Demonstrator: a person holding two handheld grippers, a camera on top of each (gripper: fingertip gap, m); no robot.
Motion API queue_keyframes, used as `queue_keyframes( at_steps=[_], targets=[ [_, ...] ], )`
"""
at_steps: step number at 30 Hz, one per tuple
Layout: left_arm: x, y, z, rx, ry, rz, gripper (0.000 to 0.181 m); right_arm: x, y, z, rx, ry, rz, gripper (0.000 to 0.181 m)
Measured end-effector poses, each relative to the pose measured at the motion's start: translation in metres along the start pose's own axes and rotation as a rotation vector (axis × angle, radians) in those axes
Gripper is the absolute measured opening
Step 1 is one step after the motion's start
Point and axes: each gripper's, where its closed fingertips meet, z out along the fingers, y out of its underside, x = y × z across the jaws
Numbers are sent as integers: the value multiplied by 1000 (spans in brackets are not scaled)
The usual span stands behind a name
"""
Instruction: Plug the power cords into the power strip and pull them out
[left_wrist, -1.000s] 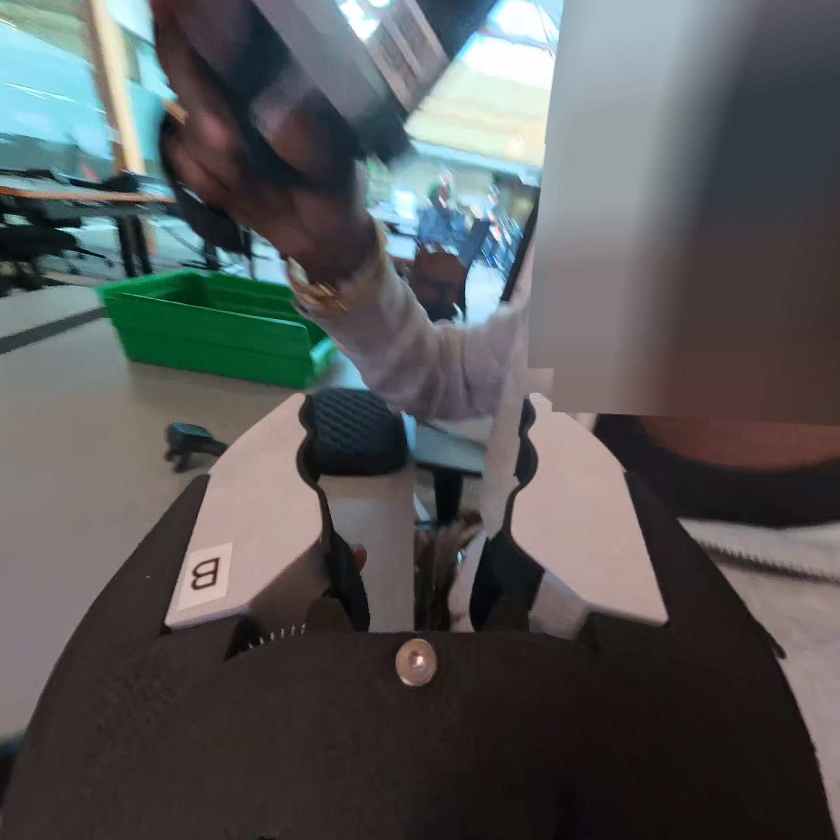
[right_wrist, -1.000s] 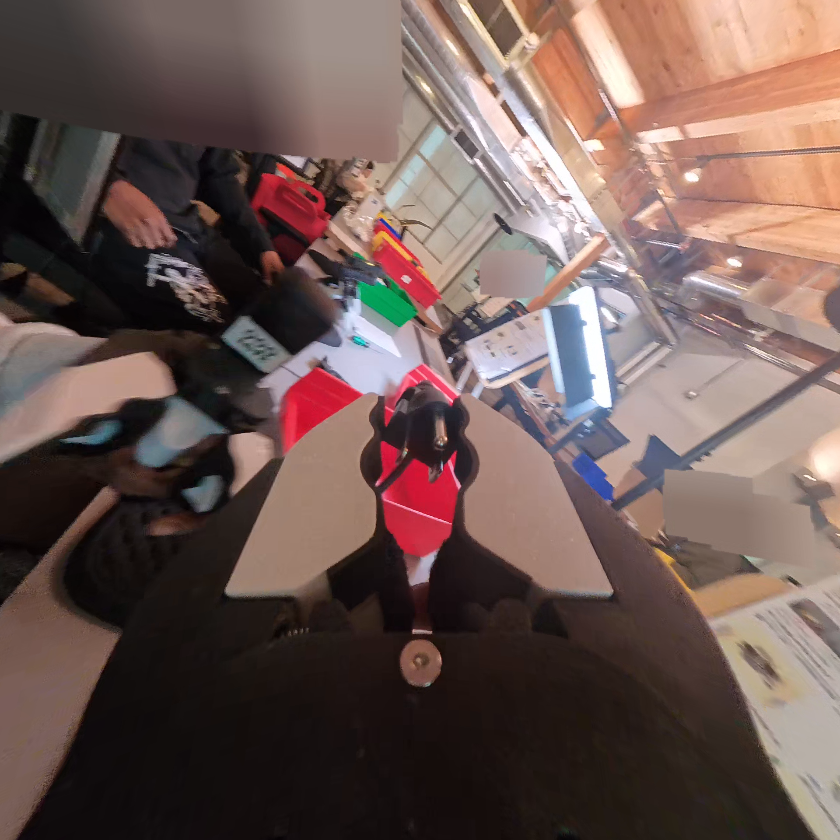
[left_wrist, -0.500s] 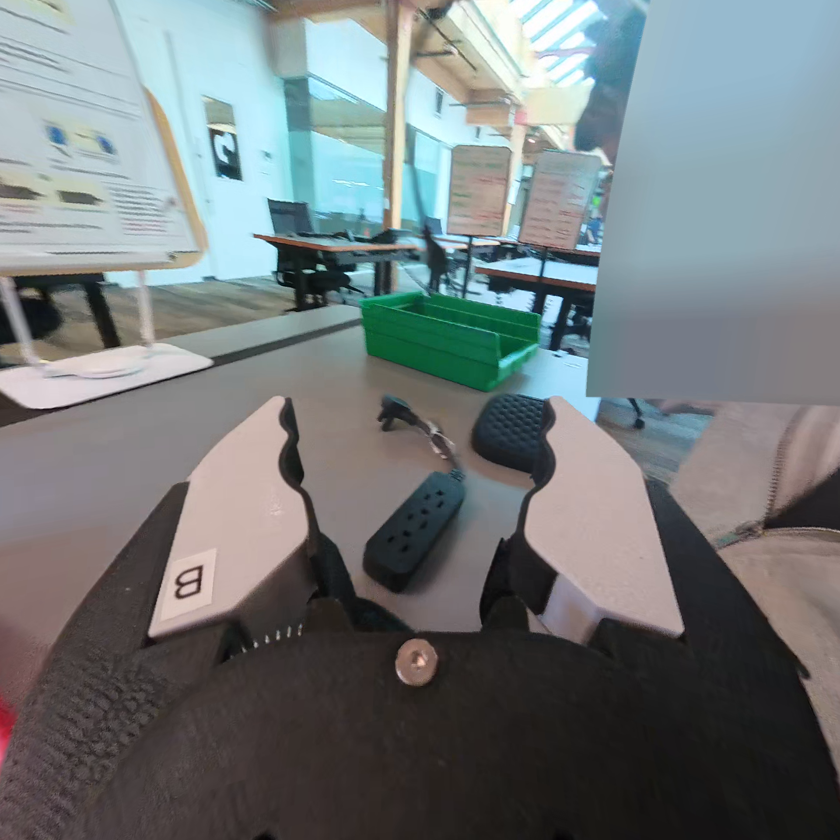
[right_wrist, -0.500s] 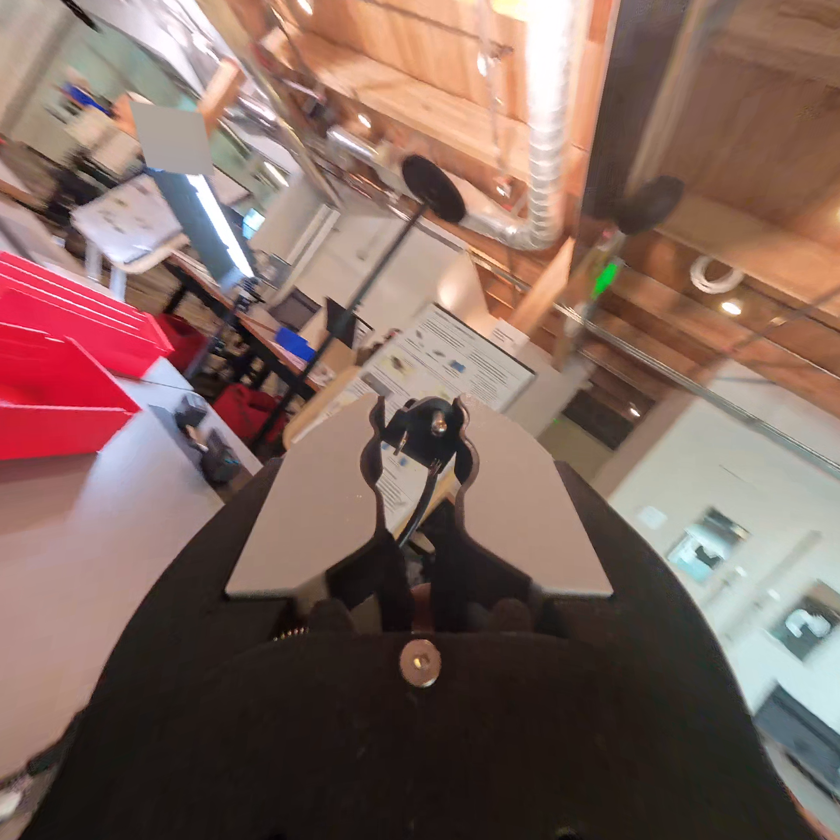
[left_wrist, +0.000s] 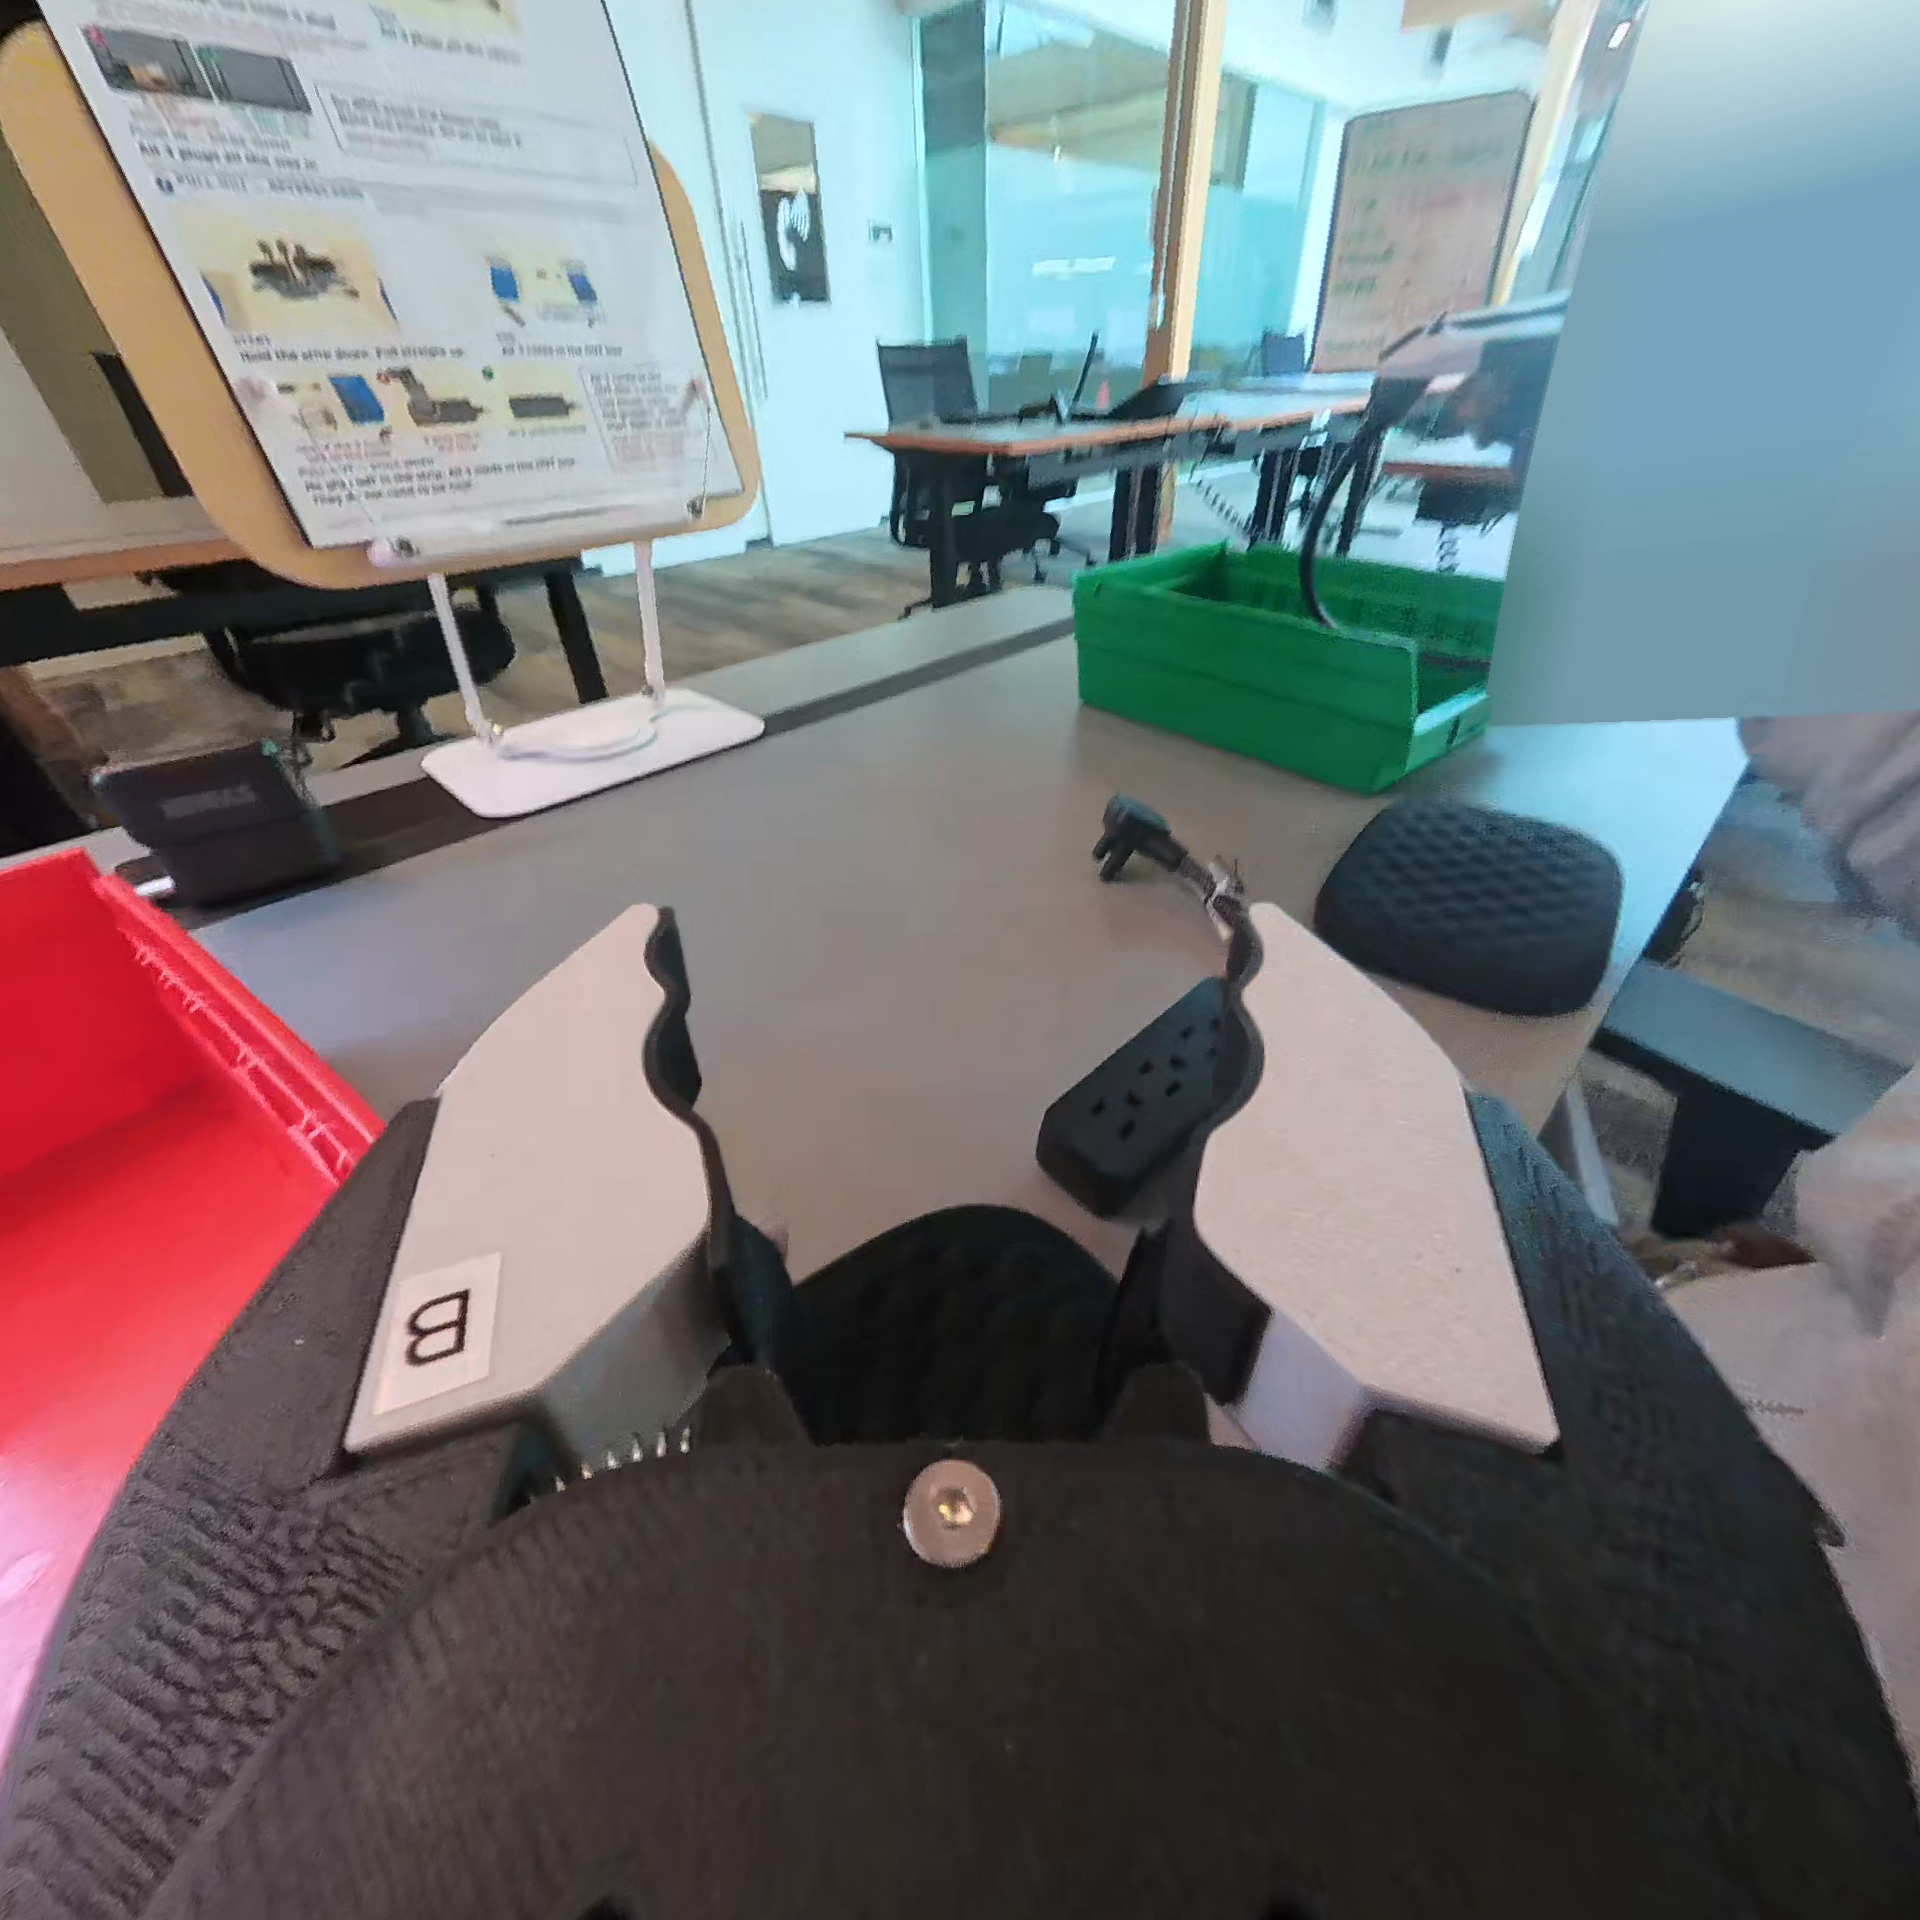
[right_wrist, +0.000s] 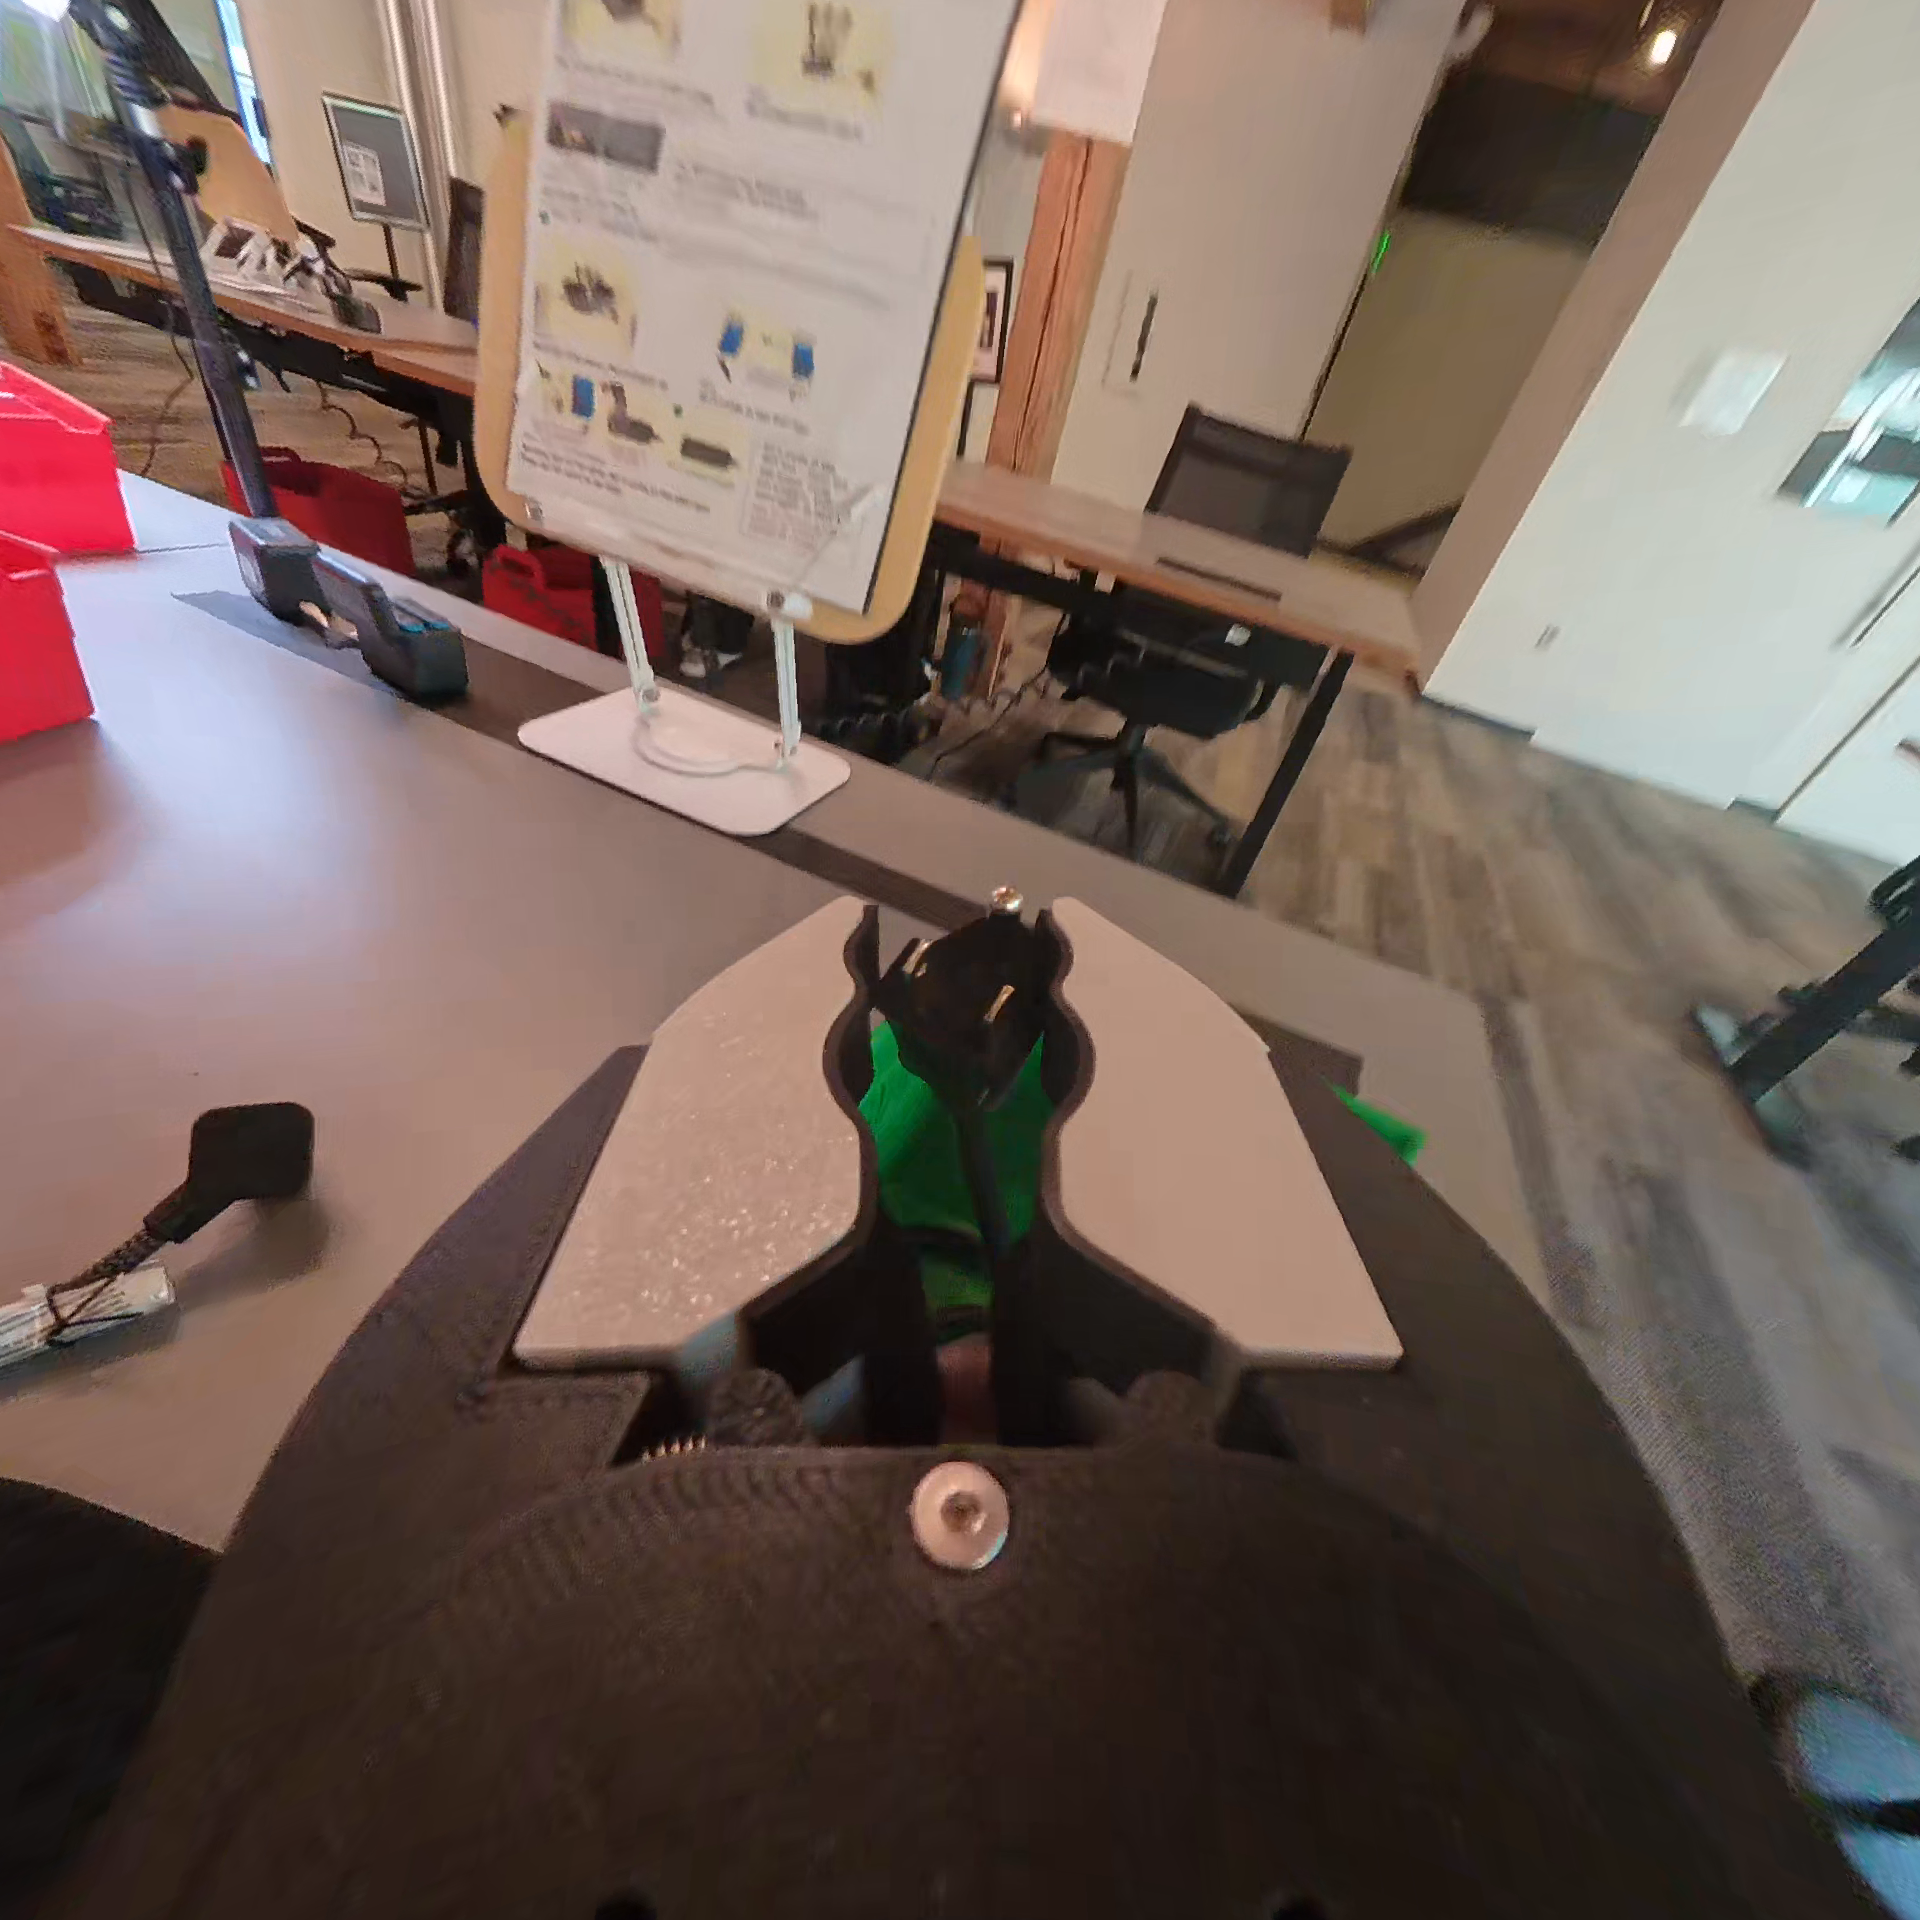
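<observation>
A black power strip lies on the grey table, partly behind my left gripper's right finger. Its own plug and tied-up cord lie beyond it. My left gripper is open and empty, just above the table and left of the strip. My right gripper is shut on a black power cord plug, prongs pointing forward and up. The cord runs back between the fingers. The strip's plug lies to the right gripper's left.
A green bin stands at the back right and shows under my right gripper. A red bin is at the left. A sheet on a stand and a black box line the far edge. A black pad lies right. One gripper's finger ends stand about 55 cm off the other's.
Both grippers have swung round toward the table. The left one opened wider and now has the strip at its right finger. The right one came down from the ceiling view, still holding the plug.
</observation>
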Motion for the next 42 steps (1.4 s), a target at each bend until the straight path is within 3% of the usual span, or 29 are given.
queue_keyframes(
  at_steps=[7,9,13,15,18,20,22,26,30,32,35,38,42],
  targets=[
    [0,23,13,-132,-16,39,97,-8,57,39,-120,-109,152,29],
    [1,27,16,-157,-19,43,97,-11,61,50,-122,-148,197,32],
    [0,35,17,-199,-35,67,97,-19,20,50,-31,-147,214,92],
    [-3,37,16,-210,-50,66,97,-64,-10,44,20,-219,52,101],
    [-12,36,16,-205,-103,38,99,-195,-15,31,-66,-614,-101,100],
    [-16,34,15,-186,-137,27,104,-287,10,14,-182,-921,-164,99],
    [-17,36,13,-188,-154,26,107,-355,53,2,-327,-1113,-258,97],
    [-21,42,7,-224,-175,53,107,-417,118,12,-470,-1175,-441,86],
    [-29,40,1,-200,-197,48,107,-430,147,22,-540,-1171,-593,70],
    [-31,41,-1,-189,-197,36,106,-434,146,18,-530,-1218,-593,46],
    [-35,43,-3,-188,-209,26,106,-424,134,29,-404,-1126,-694,46],
    [-38,42,-4,-186,-224,37,106,-403,80,37,-197,-1000,-654,45],
    [-36,41,-3,-177,-218,46,106,-342,-23,30,102,-757,-614,44]
  ],
)
